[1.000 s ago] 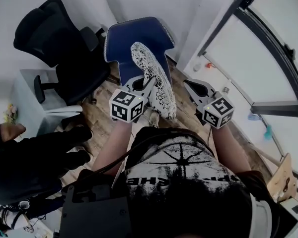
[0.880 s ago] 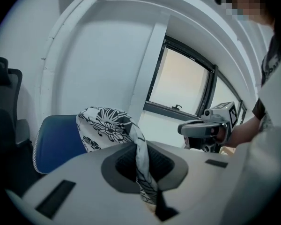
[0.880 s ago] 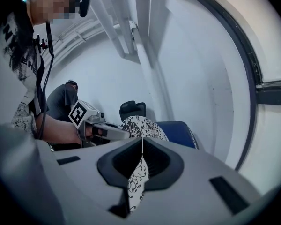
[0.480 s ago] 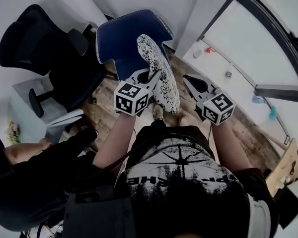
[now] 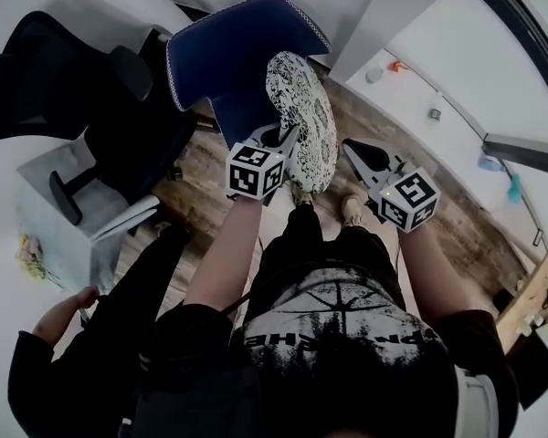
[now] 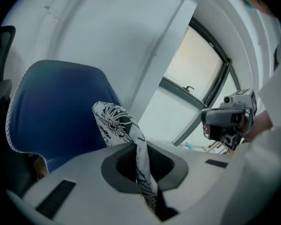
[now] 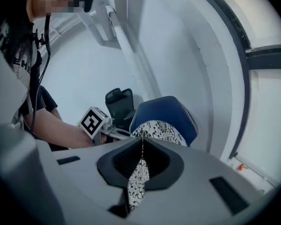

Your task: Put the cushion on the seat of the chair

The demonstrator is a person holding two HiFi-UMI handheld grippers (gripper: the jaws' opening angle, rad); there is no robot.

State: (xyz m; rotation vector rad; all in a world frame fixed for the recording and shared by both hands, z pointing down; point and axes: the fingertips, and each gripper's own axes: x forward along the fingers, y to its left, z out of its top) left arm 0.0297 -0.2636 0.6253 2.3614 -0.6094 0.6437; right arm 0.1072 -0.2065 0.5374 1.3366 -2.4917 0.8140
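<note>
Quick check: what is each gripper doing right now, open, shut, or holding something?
Left gripper: shut on the patterned cushion.
Right gripper: shut on the same cushion's edge.

An office room: black swivel chair (image 5: 46,80), wood-plank floor (image 5: 196,203), large framed window (image 6: 193,64).

Black T-shirt (image 5: 347,331) with white print

12 o'clock: back of the blue chair (image 5: 221,57) closes my way; cushion (image 5: 303,117) hangs before it.
10 o'clock: black office chair (image 5: 46,80) and grey cabinet (image 5: 50,203) block me.
8 o'clock: another person (image 5: 100,363) crowds my left.
2 o'clock: bare wood floor (image 5: 420,182), open up to the white ledge (image 5: 438,80).
</note>
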